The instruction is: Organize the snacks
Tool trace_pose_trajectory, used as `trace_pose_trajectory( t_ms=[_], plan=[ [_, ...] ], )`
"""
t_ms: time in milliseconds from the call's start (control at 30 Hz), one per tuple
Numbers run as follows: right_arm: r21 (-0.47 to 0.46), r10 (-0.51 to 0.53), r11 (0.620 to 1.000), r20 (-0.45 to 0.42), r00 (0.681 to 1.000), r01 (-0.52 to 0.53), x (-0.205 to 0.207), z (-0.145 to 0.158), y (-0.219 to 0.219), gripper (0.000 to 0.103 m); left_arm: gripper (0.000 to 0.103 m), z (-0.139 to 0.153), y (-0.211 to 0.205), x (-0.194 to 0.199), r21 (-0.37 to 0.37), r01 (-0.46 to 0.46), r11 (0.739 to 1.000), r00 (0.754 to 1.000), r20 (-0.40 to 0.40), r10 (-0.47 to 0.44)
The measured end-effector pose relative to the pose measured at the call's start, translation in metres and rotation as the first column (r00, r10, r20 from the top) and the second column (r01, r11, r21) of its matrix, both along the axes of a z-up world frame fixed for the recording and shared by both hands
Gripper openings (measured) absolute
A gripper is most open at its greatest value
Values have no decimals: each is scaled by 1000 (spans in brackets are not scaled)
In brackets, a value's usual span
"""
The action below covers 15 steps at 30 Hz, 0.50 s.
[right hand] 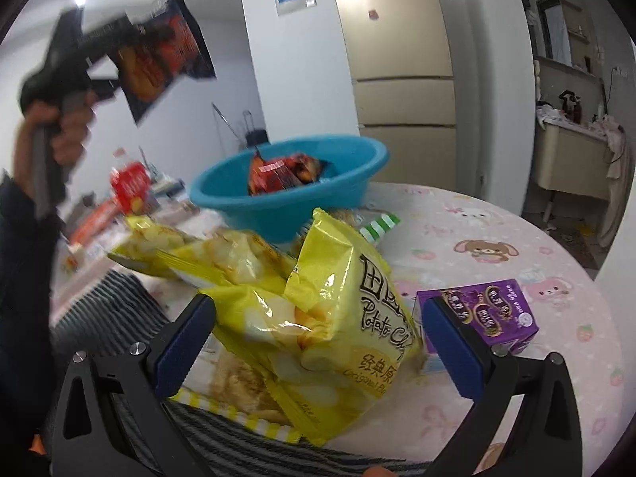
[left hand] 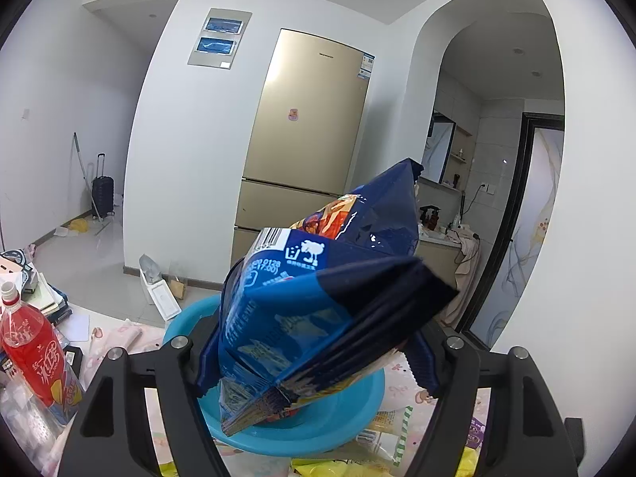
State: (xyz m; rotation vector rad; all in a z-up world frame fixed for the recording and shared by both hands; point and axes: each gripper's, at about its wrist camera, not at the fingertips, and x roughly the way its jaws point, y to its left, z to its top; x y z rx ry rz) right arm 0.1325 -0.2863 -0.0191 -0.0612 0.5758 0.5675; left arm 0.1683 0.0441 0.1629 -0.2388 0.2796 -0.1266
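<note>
My left gripper (left hand: 318, 361) is shut on a blue chip bag (left hand: 318, 298), held tilted in the air above a blue basin (left hand: 357, 409). In the right wrist view the same gripper (right hand: 131, 39) and its dark bag (right hand: 167, 51) show at the top left, gripped by a person's hand (right hand: 59, 127). The basin (right hand: 286, 202) holds a red snack bag (right hand: 282, 171). My right gripper (right hand: 318, 338) stands open low over the table, its blue pads (right hand: 187, 342) on either side of a yellow potato chip bag (right hand: 338, 318) without pressing it.
A second yellow bag (right hand: 171, 250) and a green-striped packet (right hand: 379, 226) lie between the chips and the basin. A purple box (right hand: 493, 314) stands just right of my right finger. A red drink bottle (left hand: 35, 357) and clutter fill the left side. A pink cartoon tablecloth (right hand: 497, 230) covers the table.
</note>
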Motion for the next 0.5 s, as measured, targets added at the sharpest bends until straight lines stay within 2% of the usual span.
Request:
trace_pose_trajectory(
  t_ms=[200, 333, 433, 467, 500],
  plan=[
    [-71, 40, 997, 12, 999, -39, -3, -4, 18, 103, 76, -3, 3, 2, -5, -4, 1000, 1000, -7, 4],
    [-187, 35, 982, 19, 999, -30, 2, -13, 35, 103, 76, -7, 6, 2, -10, -2, 1000, 1000, -20, 1],
    [-189, 3, 982, -1, 1000, -4, 11, -16, 33, 103, 76, -8, 9, 4, -11, -7, 1000, 1000, -27, 7],
    [-182, -13, 983, -11, 1000, 11, 14, -16, 31, 96, 76, -9, 10, 5, -12, -11, 1000, 999, -30, 11],
    [-179, -28, 983, -20, 999, 24, 17, -16, 29, 83, 76, -9, 11, 6, -14, -13, 1000, 999, -34, 12]
  ],
)
